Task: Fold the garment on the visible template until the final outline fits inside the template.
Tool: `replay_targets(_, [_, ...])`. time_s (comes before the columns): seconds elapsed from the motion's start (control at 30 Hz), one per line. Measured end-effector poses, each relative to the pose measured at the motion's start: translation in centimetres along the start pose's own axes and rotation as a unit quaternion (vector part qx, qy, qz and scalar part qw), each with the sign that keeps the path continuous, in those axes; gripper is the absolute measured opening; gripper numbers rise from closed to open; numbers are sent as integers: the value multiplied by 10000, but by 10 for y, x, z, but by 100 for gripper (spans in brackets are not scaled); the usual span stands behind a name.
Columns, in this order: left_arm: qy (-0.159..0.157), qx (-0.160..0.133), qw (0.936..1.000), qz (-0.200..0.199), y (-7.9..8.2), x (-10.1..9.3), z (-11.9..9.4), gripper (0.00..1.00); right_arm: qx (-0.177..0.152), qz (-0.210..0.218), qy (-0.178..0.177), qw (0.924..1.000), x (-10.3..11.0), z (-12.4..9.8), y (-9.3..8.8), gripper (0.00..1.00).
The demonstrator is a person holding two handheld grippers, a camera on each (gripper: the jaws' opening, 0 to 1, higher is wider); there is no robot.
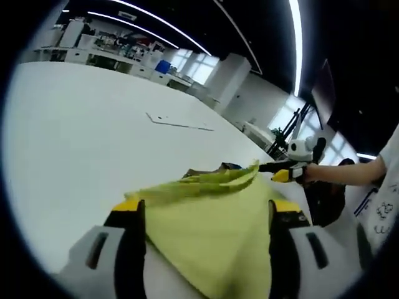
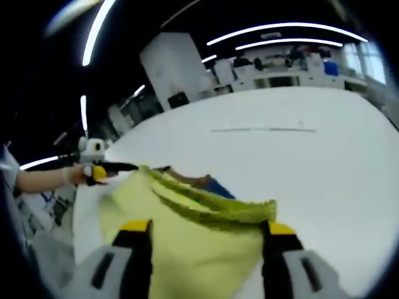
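A yellow-green garment (image 1: 212, 230) lies spread between the jaws of my left gripper (image 1: 206, 208), which stand wide apart on either side of it. Its bunched, layered edge (image 1: 218, 177) runs across to my right gripper (image 1: 274, 169), held by a person's hand, whose tips touch the garment's far corner. In the right gripper view the same garment (image 2: 199, 249) reaches from jaw to jaw of my right gripper (image 2: 206, 227), also spread wide. There my left gripper (image 2: 115, 168) meets the garment's corner. The template's thin outline (image 1: 181, 124) (image 2: 262, 129) is marked on the white table beyond.
A small brown and blue thing (image 1: 224, 167) (image 2: 215, 185) peeks out behind the garment's edge. The white table (image 1: 81, 137) stretches far past the template. Shelves and desks (image 1: 118, 47) line the room's back, and a person's arm (image 1: 349, 173) comes in from the side.
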State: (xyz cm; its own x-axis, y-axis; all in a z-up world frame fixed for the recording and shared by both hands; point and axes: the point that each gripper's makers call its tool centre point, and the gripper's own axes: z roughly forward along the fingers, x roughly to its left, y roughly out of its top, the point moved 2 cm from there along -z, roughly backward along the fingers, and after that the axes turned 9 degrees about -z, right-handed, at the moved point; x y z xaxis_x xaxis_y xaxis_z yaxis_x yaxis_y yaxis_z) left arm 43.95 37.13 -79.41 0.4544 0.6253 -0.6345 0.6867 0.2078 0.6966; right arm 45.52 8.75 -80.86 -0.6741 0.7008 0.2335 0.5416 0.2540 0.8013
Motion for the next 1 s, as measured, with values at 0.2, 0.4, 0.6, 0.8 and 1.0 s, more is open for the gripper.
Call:
replay_targets(0.2, [-5,22,10000,21,-3,-2,-4,77,-8,-16,-38,10000,-5,-1,2,68])
replay_targets(0.4, [-32,119,9998,137,-9,-11,-15,77,-43,-117,-29,9999,6,-16,2,68])
replay_targets(0.6, [35,120,9998,156,-15,-14,-33,76,-32,-105,-78,9999,16,-38,-9,68])
replay_targets(0.8, [100,196,9995,211,-27,-19,-52,74,-88,23,-177,9998,20,-59,-22,67])
replay_targets(1.0, [166,291,9992,197,-46,-21,-71,70,-157,128,-330,9992,24,-80,-35,65])
